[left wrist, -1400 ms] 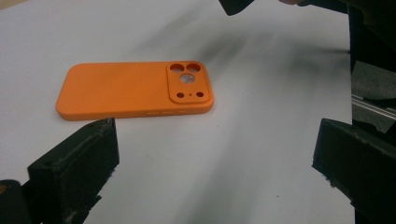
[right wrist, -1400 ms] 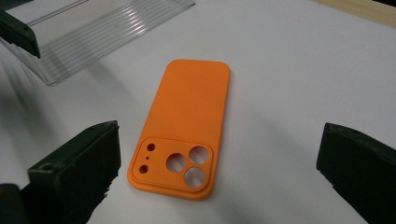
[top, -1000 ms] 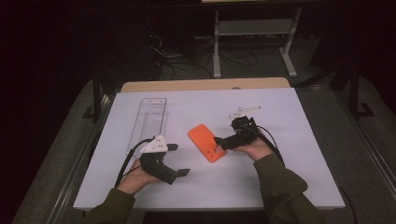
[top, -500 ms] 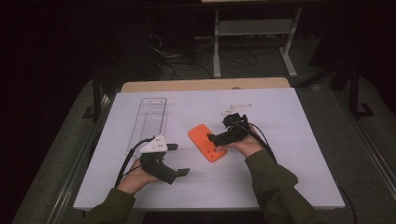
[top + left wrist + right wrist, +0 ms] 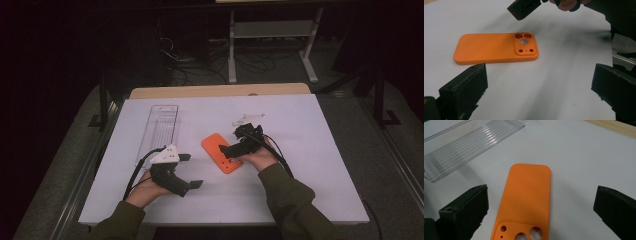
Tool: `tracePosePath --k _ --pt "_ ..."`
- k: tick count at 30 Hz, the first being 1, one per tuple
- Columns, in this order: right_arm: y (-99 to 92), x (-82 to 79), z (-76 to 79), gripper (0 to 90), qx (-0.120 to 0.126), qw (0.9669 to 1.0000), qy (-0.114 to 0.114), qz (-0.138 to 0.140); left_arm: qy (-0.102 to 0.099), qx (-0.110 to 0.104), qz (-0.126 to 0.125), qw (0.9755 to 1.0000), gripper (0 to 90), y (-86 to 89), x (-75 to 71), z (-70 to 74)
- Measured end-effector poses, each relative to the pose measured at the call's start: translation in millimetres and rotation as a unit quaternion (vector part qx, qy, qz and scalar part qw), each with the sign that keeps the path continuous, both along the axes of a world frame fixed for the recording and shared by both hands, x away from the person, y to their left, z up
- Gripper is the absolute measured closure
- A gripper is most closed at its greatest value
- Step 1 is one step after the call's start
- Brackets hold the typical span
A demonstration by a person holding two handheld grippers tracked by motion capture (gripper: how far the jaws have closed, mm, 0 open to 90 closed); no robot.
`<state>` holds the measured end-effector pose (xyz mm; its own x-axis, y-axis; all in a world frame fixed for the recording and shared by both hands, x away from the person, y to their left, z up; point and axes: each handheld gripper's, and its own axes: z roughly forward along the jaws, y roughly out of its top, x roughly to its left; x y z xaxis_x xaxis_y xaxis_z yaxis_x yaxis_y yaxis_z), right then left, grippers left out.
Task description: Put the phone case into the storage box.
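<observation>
Orange and flat, the soft plastic phone case (image 5: 222, 152) lies back up near the middle of the white bench (image 5: 310, 125), its camera cut-outs at the end nearer me. My right claw (image 5: 231, 150) hangs over that end, jaws spread wide to either side of the case and touching nothing. My left claw (image 5: 192, 171) rests well apart at the case's left, jaws wide and empty too. A clear ribbed plastic tray (image 5: 160, 129) lies beyond it; a small white bracket (image 5: 247, 119) sits behind my right hand
</observation>
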<state>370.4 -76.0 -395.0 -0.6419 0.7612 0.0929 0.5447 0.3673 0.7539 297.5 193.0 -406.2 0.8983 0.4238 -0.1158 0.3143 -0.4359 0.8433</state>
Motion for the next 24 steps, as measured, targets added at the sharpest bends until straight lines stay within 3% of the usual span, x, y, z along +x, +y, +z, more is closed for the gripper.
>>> tracePosePath --k 20,24 --pt "9.3 -3.1 -10.4 0.0 -0.026 0.9995 0.02 0.003 -0.007 0.004 0.004 1.0 0.0 1.3 0.8 0.6" --pt "11.0 -5.0 -12.4 0.0 -0.029 0.9991 0.033 -0.003 -0.008 0.004 0.003 1.0 0.0 1.2 1.0 0.5"
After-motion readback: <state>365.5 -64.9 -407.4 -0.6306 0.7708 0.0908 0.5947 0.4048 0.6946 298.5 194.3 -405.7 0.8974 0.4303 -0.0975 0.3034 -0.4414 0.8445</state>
